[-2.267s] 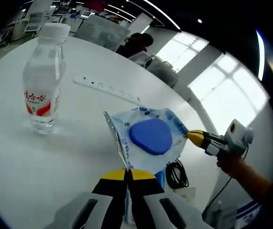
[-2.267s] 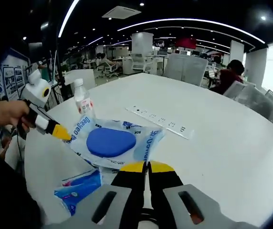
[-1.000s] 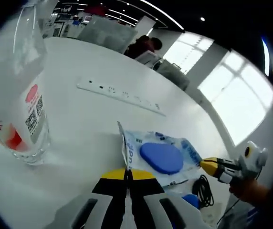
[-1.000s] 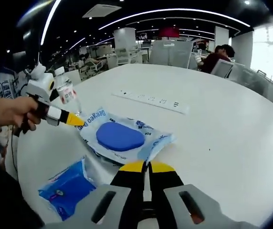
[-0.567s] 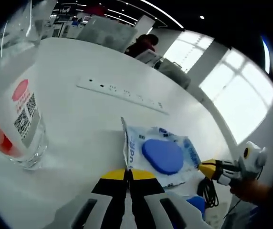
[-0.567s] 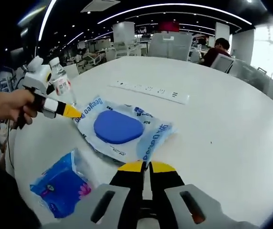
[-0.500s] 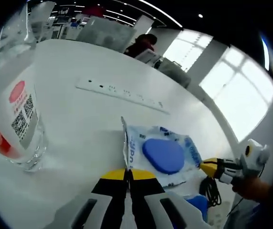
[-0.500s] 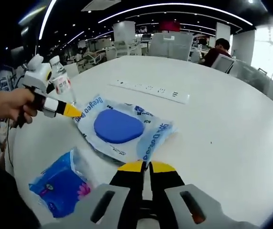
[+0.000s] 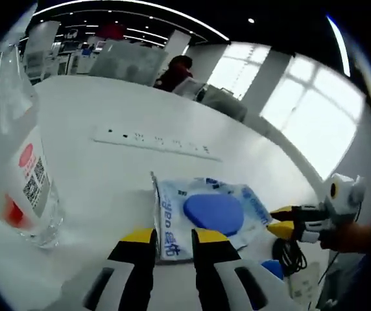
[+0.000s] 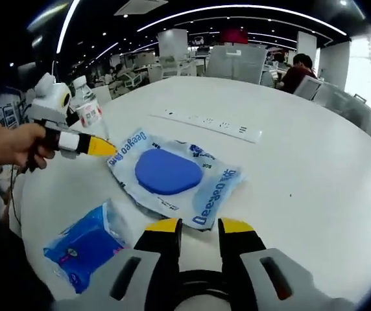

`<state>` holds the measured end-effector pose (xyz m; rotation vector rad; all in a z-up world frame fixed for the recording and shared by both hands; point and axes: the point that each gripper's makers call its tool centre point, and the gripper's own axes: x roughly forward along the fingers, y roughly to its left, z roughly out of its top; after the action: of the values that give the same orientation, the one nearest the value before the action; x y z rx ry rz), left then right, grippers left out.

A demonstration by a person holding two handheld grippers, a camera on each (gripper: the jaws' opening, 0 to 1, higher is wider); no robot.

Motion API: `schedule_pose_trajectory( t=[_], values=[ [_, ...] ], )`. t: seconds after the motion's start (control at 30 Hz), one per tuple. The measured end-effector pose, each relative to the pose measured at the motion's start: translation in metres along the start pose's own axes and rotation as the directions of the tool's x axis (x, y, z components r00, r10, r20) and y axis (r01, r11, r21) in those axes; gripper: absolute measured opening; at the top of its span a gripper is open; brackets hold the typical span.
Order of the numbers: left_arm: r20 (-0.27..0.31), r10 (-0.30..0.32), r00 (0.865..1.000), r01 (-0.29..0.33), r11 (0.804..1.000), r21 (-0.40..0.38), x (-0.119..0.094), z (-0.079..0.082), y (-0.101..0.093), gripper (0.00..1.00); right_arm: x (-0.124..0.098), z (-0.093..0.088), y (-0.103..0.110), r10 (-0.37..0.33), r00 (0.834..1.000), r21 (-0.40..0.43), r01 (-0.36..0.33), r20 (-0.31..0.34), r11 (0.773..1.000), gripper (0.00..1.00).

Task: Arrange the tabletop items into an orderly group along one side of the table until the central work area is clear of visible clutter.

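A: What gets cut off in the left gripper view?

B: The water bottle [image 9: 13, 149] runs out past the top left, so its cap is lost. The black cable [image 9: 291, 254] is partly behind the right gripper [image 9: 283, 220], and the blue tissue pack [image 9: 273, 268] shows just a sliver.

A: And the print on the wet wipes pack [image 10: 176, 175]?

B: Large brand lettering shows in the right gripper view; the small text is too fine to read. The power strip [image 10: 213, 125] sockets are only specks.

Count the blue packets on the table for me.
2: the wet-wipe pack between both open grippers, and a small blue tissue packet beside the right gripper. Others may be hidden.
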<state>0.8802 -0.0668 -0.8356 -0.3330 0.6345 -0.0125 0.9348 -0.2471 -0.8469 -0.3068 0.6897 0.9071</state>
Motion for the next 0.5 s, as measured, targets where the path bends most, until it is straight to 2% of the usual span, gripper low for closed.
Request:
schedule_pose_trajectory(
  t=[0.2,0.4,0.5],
  values=[
    [0.028,-0.02,0.999,0.018,0.998,0.053,-0.017,0.002,0.001,0.29,-0.013,0.012,0.0,-0.009,0.999,0.01,0.009,0.047,1.0,0.33],
    [0.037,-0.019,0.999,0.016,0.996,0.085,-0.052,-0.002,-0.003,0.36,-0.031,0.019,0.003,-0.01,0.996,0.025,0.007,0.094,1.0,0.36],
    [0.043,-0.017,0.999,0.012,0.995,0.104,-0.061,-0.007,0.003,0.4,-0.04,0.019,0.004,-0.008,0.994,0.03,0.005,0.11,1.0,0.38]
  ],
)
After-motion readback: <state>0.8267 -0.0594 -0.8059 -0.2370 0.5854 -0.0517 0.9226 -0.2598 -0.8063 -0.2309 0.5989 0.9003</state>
